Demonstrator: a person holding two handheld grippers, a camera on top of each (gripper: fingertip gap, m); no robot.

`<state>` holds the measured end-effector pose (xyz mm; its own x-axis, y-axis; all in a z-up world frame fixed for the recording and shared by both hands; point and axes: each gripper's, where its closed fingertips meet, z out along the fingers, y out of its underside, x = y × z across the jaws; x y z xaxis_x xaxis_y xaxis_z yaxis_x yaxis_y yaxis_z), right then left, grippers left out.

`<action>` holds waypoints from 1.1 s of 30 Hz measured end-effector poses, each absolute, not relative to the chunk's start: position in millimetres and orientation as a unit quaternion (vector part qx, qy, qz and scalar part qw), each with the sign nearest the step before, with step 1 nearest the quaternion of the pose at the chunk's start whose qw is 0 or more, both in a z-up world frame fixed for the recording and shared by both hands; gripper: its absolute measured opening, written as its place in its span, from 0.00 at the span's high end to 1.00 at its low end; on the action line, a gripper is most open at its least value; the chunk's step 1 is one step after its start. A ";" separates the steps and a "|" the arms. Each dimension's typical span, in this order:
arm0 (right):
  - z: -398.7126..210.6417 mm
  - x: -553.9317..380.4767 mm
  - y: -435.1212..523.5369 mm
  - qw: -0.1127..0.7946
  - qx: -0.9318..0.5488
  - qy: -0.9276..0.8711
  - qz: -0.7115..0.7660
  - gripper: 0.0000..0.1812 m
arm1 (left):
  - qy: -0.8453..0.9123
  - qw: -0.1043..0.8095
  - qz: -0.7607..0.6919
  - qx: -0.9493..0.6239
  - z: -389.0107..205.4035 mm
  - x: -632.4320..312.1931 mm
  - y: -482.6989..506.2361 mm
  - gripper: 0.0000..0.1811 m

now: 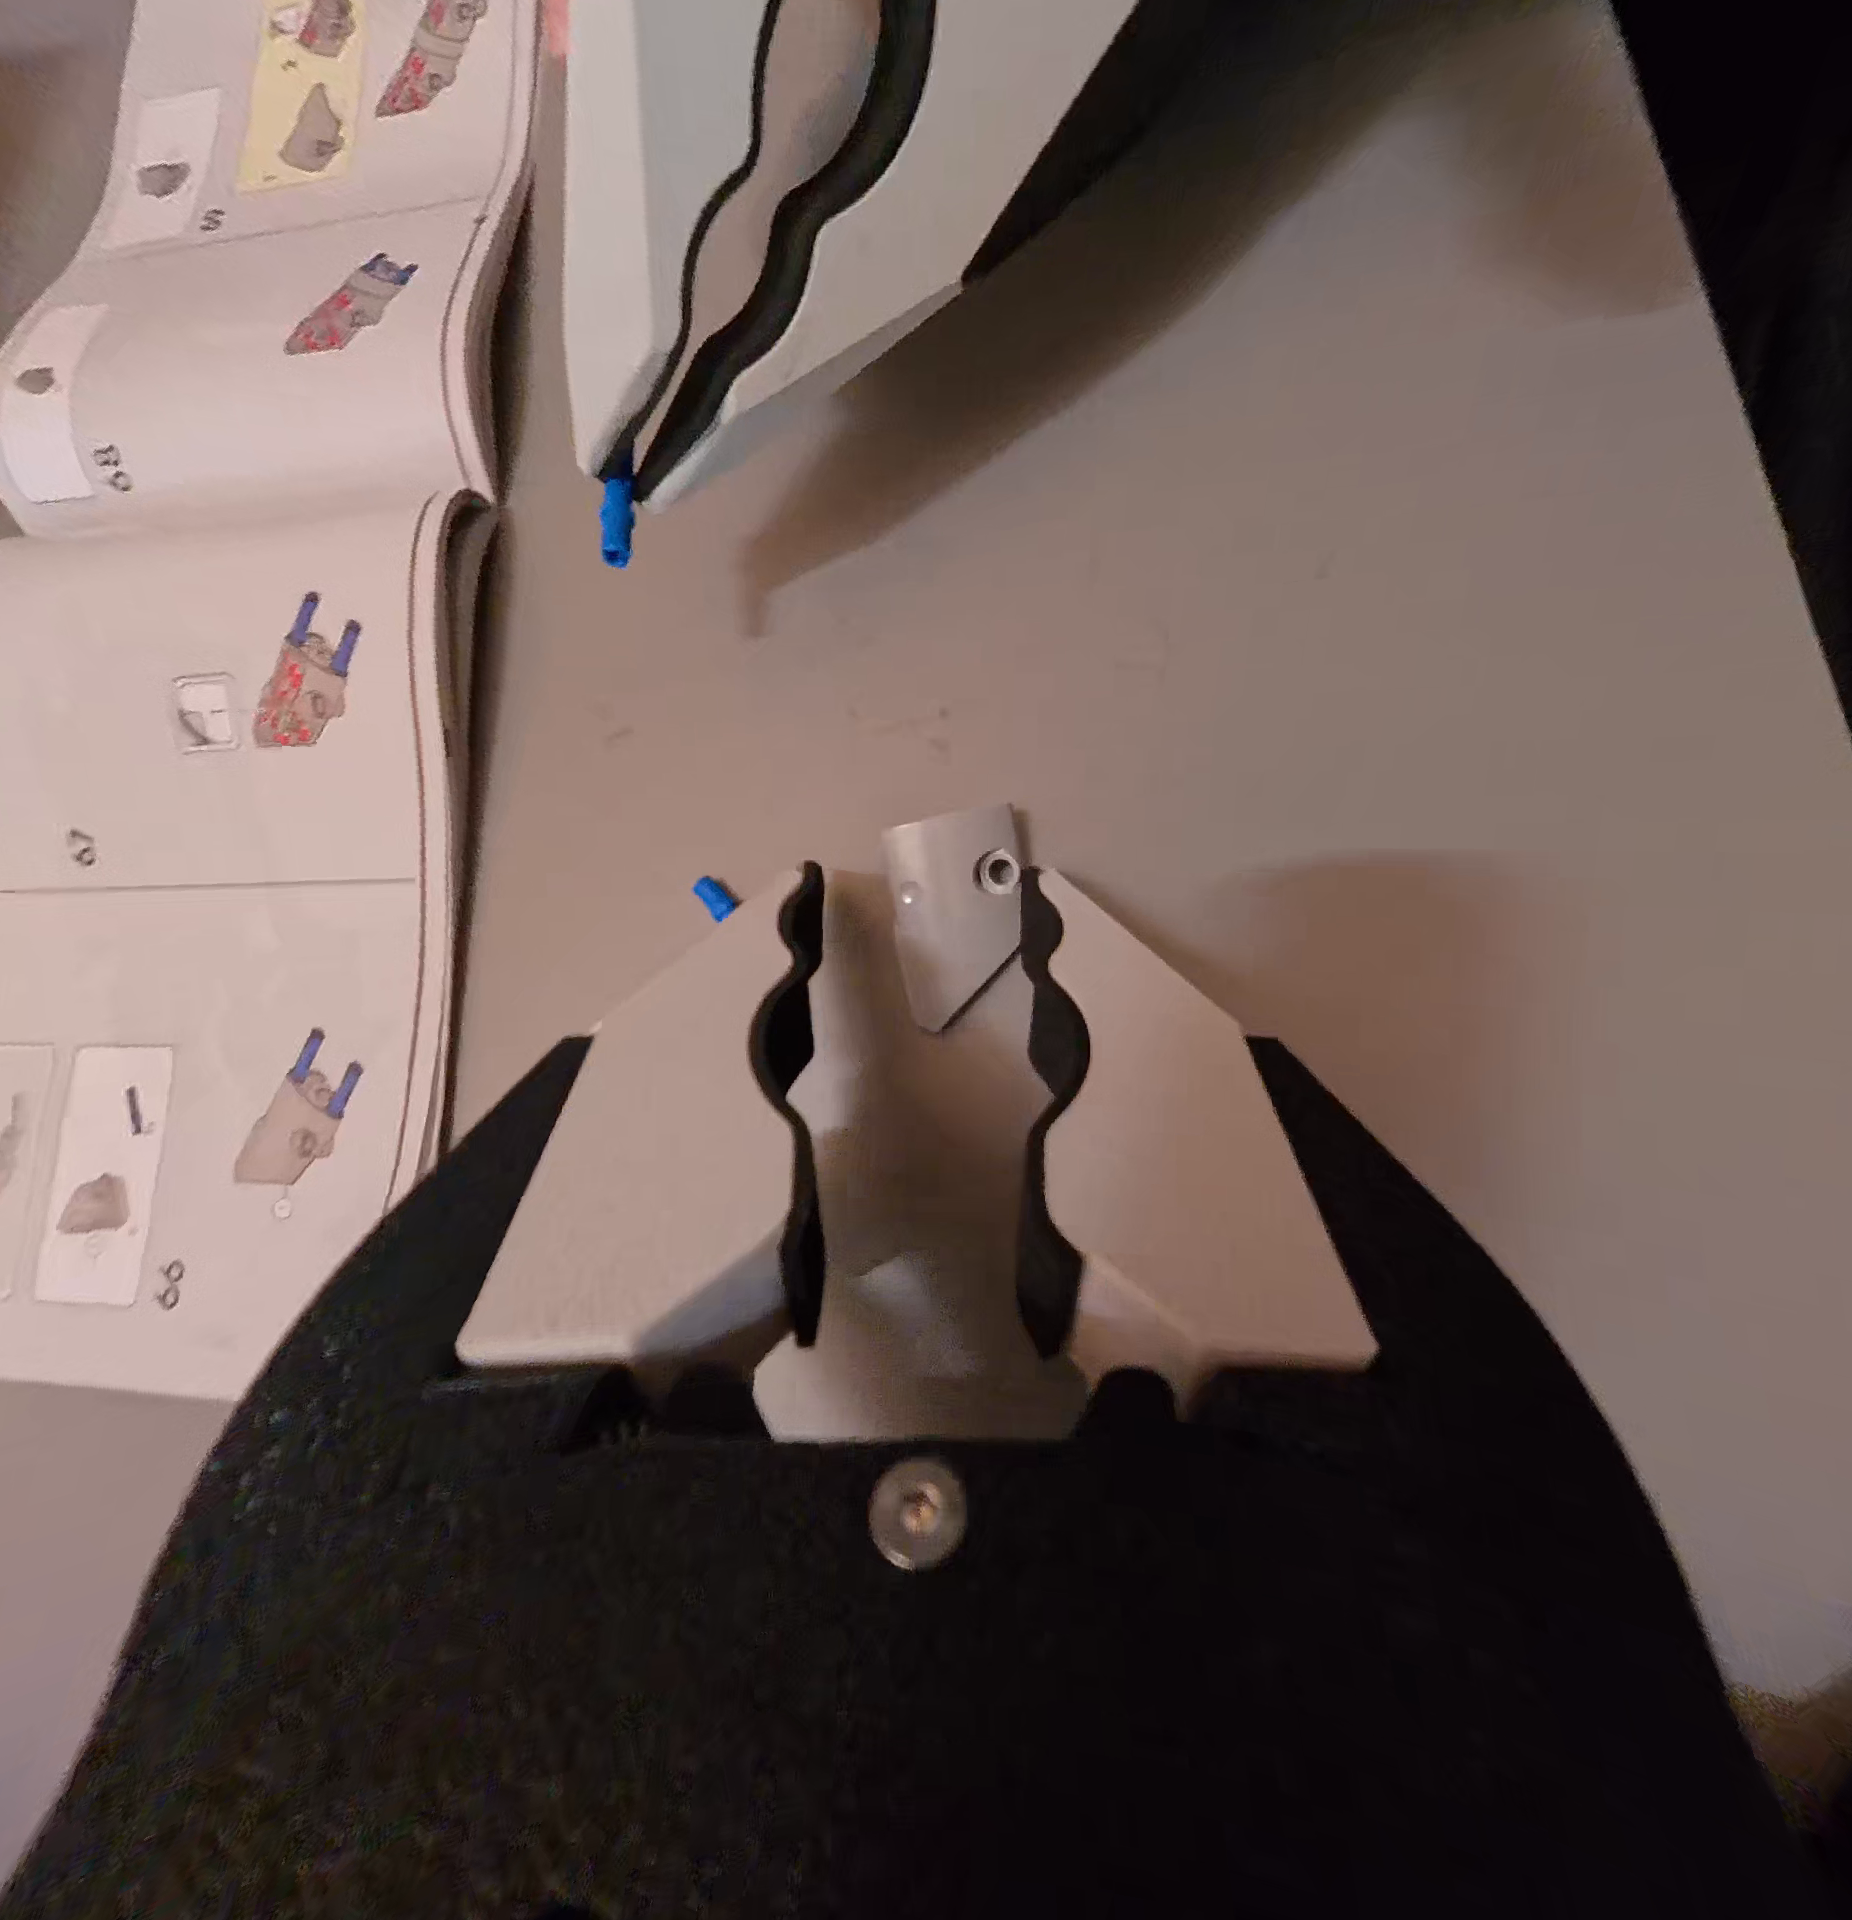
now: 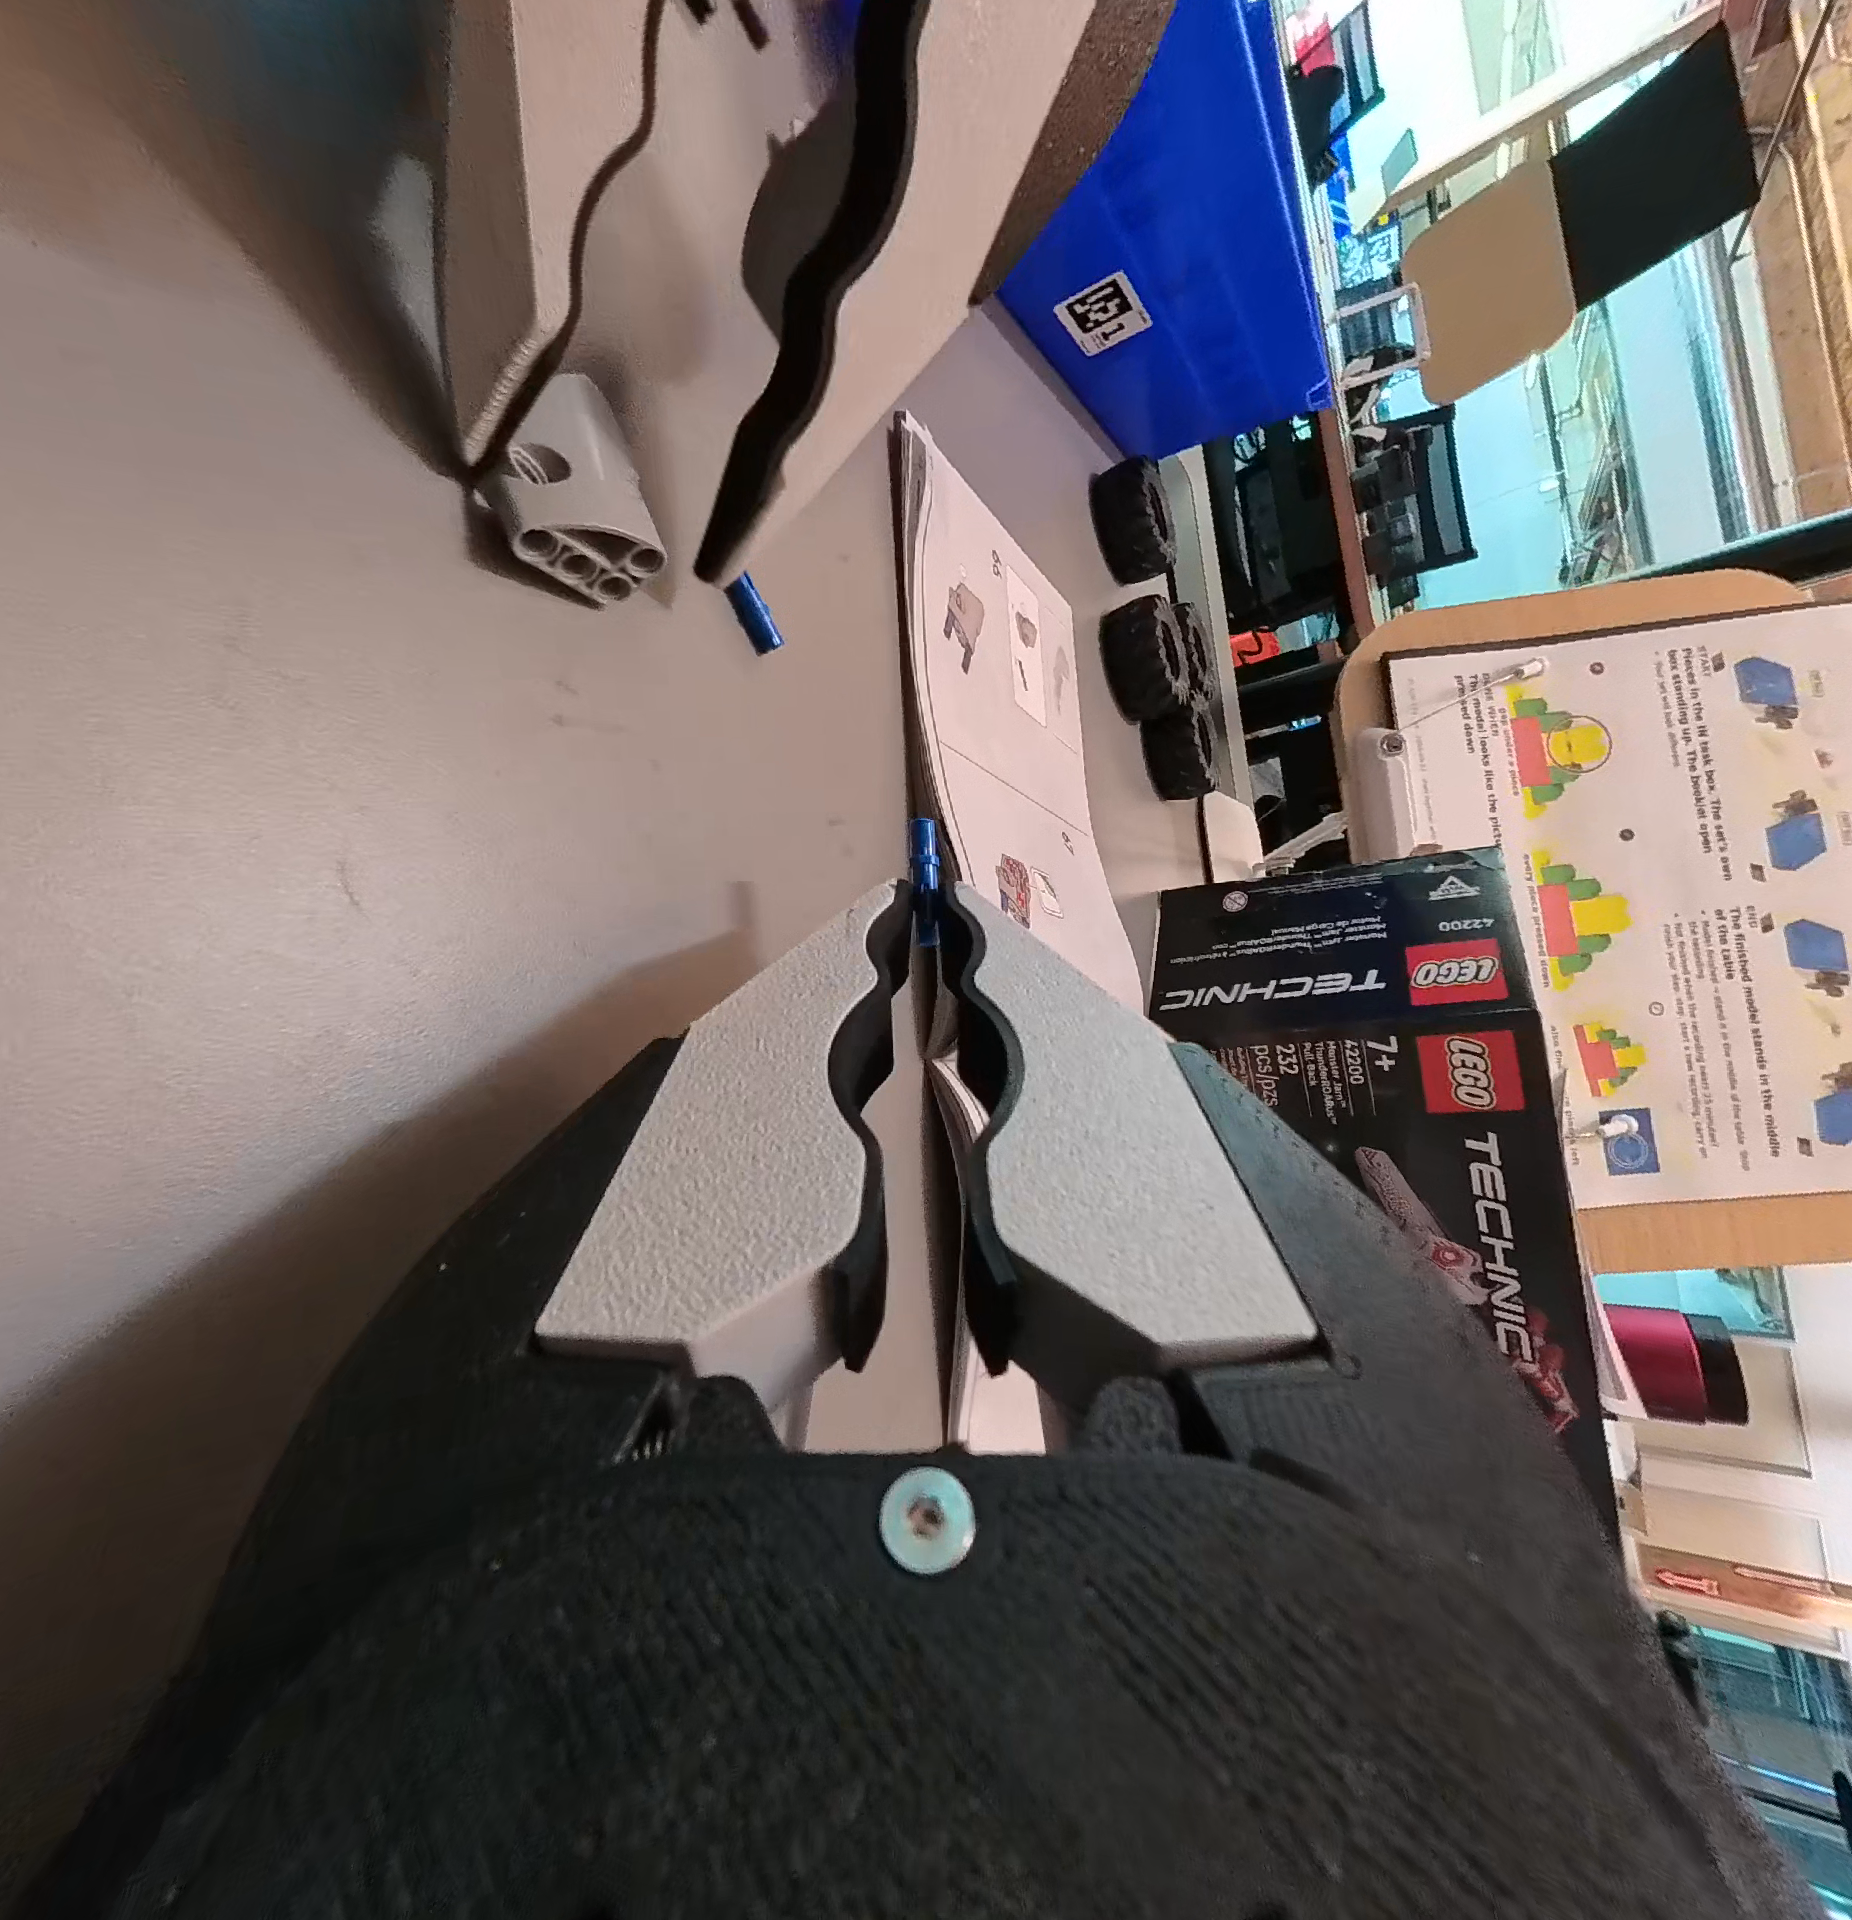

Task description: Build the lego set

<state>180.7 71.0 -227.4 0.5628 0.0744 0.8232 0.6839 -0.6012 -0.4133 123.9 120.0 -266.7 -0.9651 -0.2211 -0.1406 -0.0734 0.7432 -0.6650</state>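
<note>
On a pale table [image 1: 1317,675], an open instruction booklet [image 1: 226,727] lies left of the left gripper [image 1: 922,883], its fingers apart around a grey angled piece [image 1: 953,914], while the right gripper [image 2: 927,899] pinches 1 blue pin [image 2: 923,878].

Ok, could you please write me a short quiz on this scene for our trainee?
1. True or false: the right gripper is shut on a blue pin.
2. What sits between the left gripper's open fingers? A a red brick; B a grey piece; C a yellow gear.
3. How many blue pins show in the right wrist view?
Key: 1 true; 2 B; 3 two, one held and a loose pin on the table.
</note>
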 end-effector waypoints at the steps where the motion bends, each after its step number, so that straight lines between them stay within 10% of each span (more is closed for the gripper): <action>1: -228.1 180.8 71.3 0.376 -0.799 -0.239 -0.403 0.99 | 0.929 0.110 -0.342 -0.088 -266.7 122.4 120.3 0.81; 33: -253.7 155.1 110.5 0.350 -0.780 -0.366 -0.367 0.98 | 0.954 0.076 -0.272 -0.101 -268.8 132.8 121.7 0.88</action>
